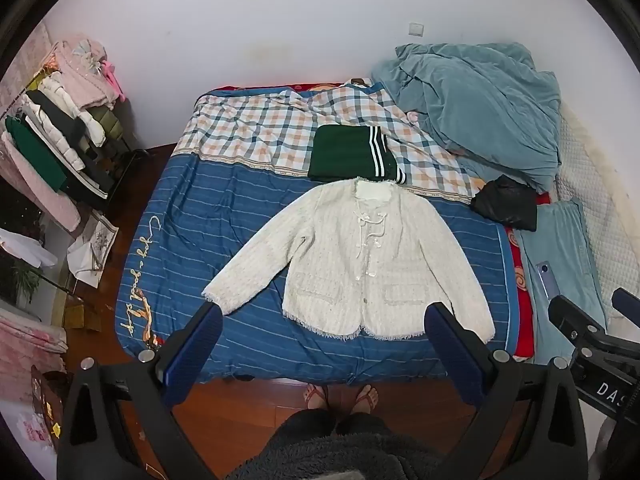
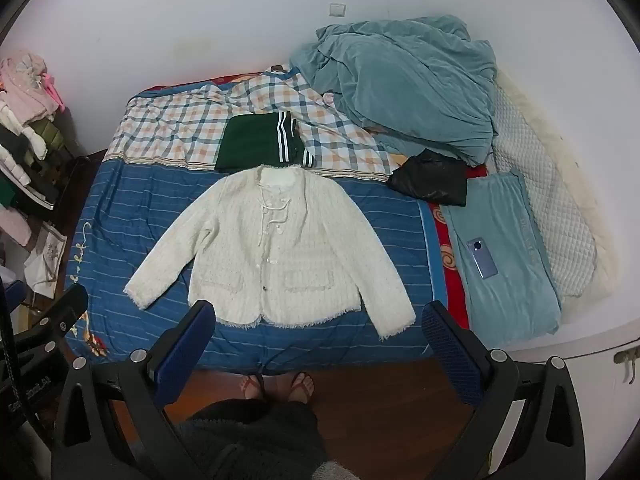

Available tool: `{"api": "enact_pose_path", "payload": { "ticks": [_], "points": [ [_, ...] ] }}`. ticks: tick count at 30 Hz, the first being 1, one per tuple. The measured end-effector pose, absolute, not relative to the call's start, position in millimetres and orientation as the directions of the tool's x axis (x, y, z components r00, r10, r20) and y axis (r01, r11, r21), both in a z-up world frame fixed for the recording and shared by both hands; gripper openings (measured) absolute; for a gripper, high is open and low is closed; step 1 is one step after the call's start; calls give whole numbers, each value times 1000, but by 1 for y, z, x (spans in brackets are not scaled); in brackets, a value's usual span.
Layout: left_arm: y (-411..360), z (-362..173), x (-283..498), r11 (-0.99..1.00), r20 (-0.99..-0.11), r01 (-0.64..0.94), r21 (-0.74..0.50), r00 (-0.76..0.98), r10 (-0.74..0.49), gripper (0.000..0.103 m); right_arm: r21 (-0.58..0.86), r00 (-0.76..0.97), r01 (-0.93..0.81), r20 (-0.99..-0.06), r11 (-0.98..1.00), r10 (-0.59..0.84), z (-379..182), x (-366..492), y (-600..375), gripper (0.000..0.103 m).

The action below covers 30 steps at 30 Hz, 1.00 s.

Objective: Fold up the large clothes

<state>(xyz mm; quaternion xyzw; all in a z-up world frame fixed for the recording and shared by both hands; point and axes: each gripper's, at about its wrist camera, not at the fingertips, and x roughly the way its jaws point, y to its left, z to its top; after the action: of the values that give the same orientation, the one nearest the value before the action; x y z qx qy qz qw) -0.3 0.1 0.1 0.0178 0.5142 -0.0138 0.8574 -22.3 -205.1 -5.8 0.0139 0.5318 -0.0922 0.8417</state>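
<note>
Ahead of both my gaping, empty tongs [image 1: 322,320] [image 2: 318,318], the bed [image 1: 192,208] carries a spread white jacket [image 1: 360,256]; what looks like a clothes rack [image 1: 60,140] stands far left.

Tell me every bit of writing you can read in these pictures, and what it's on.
"DAS": white letters on the right gripper body, cut off at the left view's edge.
Cursive script on the blue bedsheet, near its left edge: present but too distorted to read reliably.
Embossed letters on the teal pillow: too faint to read.
White print on the left gripper body in the right view: blurred, unreadable.
Phone: no legible text.
</note>
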Motion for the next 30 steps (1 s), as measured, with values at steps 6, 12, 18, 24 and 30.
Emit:
{"api": "enact_pose_path", "payload": {
  "ticks": [6,12,18,24,30],
  "points": [
    [1,0,1,999,-884,44,17,468,-6,103,-79,415,171,-898,982,-145,-5,-22,-204,103],
    [-5,-3,-1,999,-883,48,18,469,-7,103,-77,416,171,-898,982,-142,-4,-22,-204,103],
    [-8,-4,-2,999,-882,48,19,470,-6,103,-74,418,171,-898,982,-141,-3,-23,-204,103],
    [-6,1,-2,998,-880,54,23,474,-5,103,-73,418,171,-898,983,-140,-3,-24,-204,103],
    [-6,2,-3,998,-879,53,22,477,-6,103,-73,420,171,-897,983,-140,-3,-24,-204,103]
  ]
}}
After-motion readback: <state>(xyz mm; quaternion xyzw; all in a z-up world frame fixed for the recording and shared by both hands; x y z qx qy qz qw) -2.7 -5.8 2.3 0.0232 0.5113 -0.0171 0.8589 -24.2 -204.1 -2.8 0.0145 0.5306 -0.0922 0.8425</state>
